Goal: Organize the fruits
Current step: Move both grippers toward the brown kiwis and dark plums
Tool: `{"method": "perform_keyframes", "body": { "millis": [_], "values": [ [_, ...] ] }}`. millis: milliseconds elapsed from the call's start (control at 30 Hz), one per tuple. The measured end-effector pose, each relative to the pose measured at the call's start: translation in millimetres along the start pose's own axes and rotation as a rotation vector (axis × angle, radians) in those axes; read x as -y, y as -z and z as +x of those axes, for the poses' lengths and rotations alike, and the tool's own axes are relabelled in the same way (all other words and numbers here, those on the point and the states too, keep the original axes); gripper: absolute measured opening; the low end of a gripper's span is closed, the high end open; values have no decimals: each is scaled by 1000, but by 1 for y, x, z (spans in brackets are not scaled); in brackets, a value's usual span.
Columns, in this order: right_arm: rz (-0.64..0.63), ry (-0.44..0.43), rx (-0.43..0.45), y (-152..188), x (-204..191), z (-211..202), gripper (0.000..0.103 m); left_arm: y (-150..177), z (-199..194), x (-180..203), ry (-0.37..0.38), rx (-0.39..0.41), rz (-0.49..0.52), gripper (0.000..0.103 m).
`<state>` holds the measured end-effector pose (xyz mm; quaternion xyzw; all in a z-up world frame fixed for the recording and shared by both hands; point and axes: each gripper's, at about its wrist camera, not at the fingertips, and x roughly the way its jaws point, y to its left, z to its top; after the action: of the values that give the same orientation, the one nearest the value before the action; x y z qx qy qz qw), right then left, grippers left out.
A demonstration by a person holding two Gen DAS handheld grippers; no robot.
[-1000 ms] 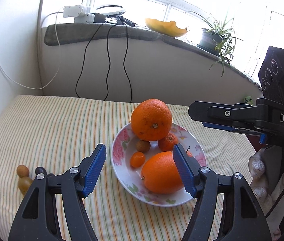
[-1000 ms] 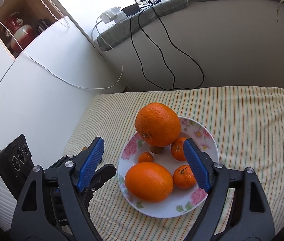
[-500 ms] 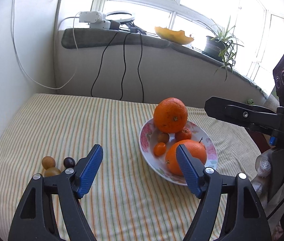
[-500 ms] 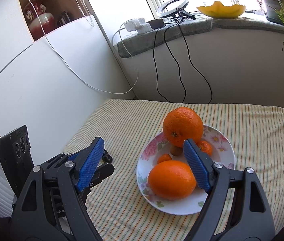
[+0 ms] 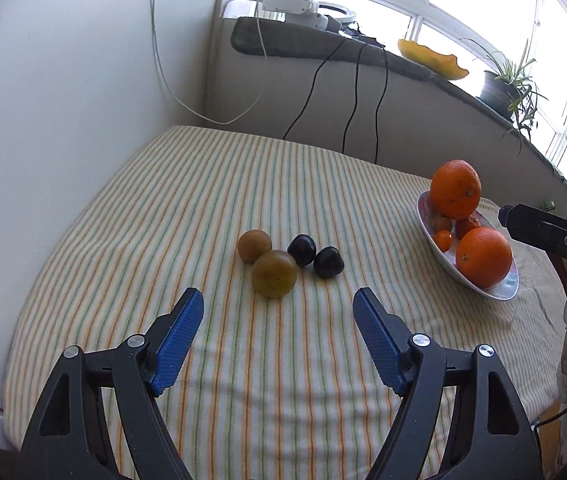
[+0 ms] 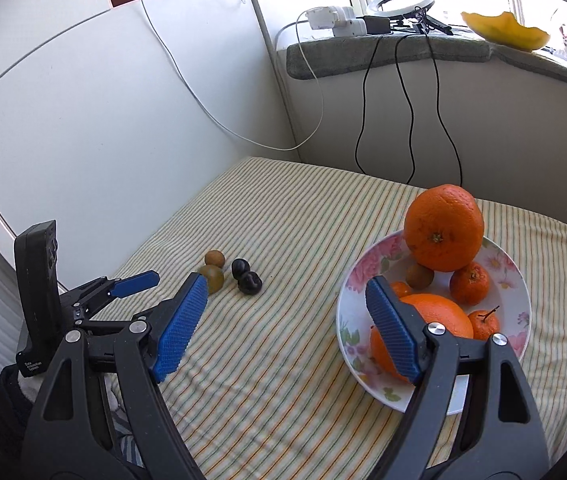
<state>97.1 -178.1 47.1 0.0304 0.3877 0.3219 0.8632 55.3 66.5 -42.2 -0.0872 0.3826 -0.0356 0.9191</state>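
A floral plate (image 6: 517, 276) (image 5: 501, 290) holds two big oranges, the top one (image 6: 443, 227) (image 5: 456, 189) stacked on small fruits, the other (image 5: 483, 256) at the front, plus small mandarins (image 6: 469, 283). On the striped cloth lie a greenish-brown fruit (image 5: 274, 273) (image 6: 212, 278), a kiwi (image 5: 254, 245) (image 6: 214, 258) and two dark plums (image 5: 301, 249) (image 5: 327, 262) (image 6: 249, 282). My left gripper (image 5: 279, 312) is open and empty, just short of the loose fruits. My right gripper (image 6: 287, 294) is open and empty, between them and the plate.
White walls close the left side. A grey windowsill (image 5: 323, 46) behind carries a power strip, ring light, yellow melon rind (image 5: 433, 60) and a potted plant (image 5: 503, 88). Black cables (image 5: 359, 100) hang down to the table's back edge.
Both grippers pulled back and swung left. The left view moved off the plate onto the loose fruits, now centred before its open jaws. The fruits have not moved.
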Motion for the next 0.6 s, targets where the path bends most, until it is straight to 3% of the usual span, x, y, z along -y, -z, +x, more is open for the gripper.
{"method": "perform_keyframes", "body": {
  "millis": [200, 267, 433, 600],
  "values": [
    [-48, -49, -65, 5, -22, 28, 84, 5, 8, -18, 7, -24, -28, 75],
    [-73, -57, -84, 7, -29, 38, 81, 6, 10, -19, 23, -29, -26, 68],
    [-101, -65, -141, 9, -40, 62, 63, 1, 21, -17, 67, -43, -26, 53],
    [-112, -51, -197, 8, -41, 89, 49, -2, 31, -18, 94, -61, -31, 47]
  ]
}}
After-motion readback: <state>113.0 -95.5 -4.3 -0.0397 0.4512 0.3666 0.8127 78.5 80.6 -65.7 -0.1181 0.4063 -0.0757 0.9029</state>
